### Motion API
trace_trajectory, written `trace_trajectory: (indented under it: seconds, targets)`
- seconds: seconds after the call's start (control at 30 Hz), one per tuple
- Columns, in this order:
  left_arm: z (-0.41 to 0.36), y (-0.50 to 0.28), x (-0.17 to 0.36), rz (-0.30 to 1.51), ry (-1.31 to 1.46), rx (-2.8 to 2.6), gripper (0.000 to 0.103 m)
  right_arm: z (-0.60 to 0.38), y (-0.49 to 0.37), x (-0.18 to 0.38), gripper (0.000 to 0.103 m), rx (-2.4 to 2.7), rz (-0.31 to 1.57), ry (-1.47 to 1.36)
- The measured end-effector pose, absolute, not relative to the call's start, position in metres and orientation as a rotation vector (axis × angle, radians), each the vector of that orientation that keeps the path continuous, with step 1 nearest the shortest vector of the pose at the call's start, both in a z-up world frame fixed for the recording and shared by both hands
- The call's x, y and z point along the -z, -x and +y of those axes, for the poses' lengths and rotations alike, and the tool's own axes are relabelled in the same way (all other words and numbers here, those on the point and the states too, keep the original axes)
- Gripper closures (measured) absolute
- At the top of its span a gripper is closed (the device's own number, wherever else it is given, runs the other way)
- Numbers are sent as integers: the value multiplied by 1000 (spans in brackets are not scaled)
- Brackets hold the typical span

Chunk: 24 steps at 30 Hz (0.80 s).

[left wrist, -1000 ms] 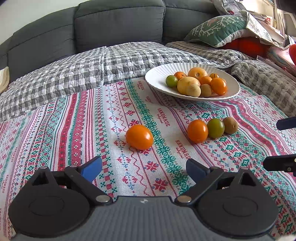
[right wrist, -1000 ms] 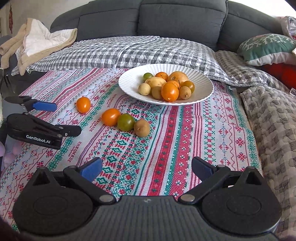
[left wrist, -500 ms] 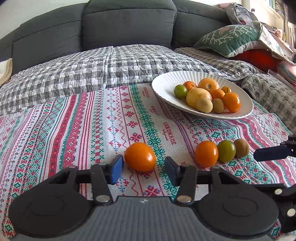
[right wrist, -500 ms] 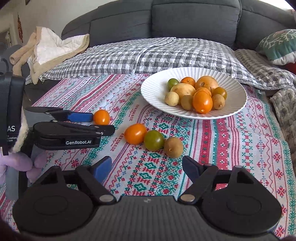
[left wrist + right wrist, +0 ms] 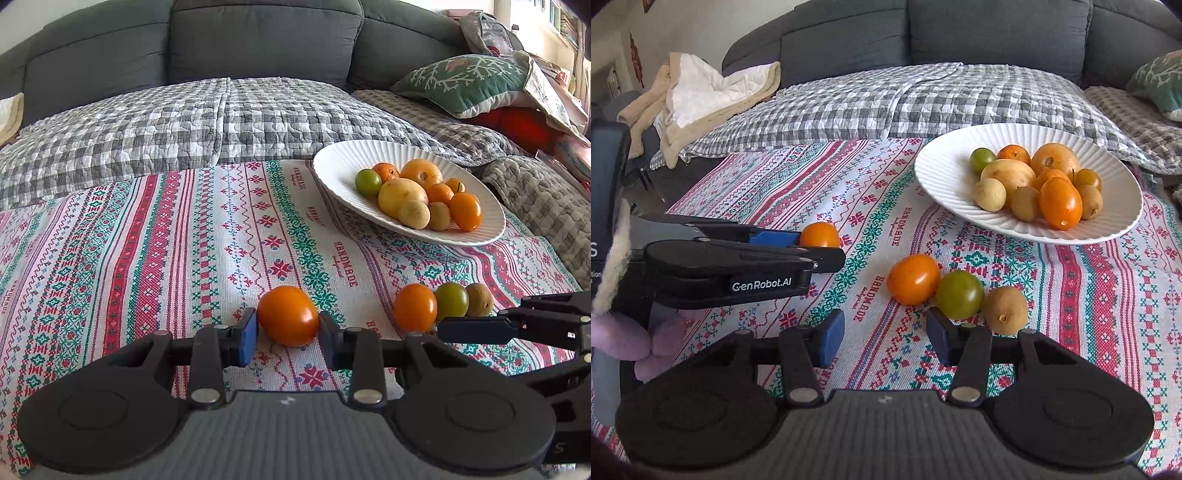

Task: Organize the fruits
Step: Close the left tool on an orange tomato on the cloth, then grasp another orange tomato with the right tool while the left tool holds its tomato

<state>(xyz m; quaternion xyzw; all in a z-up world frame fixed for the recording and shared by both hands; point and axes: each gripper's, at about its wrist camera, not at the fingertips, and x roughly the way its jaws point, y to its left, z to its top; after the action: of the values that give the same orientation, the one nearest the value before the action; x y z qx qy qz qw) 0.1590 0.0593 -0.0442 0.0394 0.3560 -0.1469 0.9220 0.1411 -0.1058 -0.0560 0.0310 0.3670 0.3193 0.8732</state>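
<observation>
My left gripper is shut on an orange tomato that rests on the patterned cloth; it also shows in the right wrist view. My right gripper is open and empty, just short of a row of three loose fruits: an orange tomato, a green tomato and a brown kiwi. The same row shows in the left wrist view. A white ribbed plate at the back right holds several fruits.
The patterned tablecloth covers the surface. Behind it lie a grey checked quilt and a dark sofa. A green pillow sits at the right, a beige blanket at the left.
My left gripper has moved forward and closed its fingers onto the orange tomato. My right gripper has moved closer to the three loose fruits and narrowed its opening.
</observation>
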Motion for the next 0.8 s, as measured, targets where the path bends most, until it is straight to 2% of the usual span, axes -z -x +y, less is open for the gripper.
trace_trajectory:
  seconds: [0.47,0.6,0.8]
  targets:
    - [65,-151,43,736,-104,315,78,-99,-159,59,60,-567,759,-140]
    - [65,-151,44,738,-103,313,78,-100,-160,59,73,-544,760,-150]
    - [65,-150,42,742,-94,302,78,-106,-161,59,74,-545,777,-175]
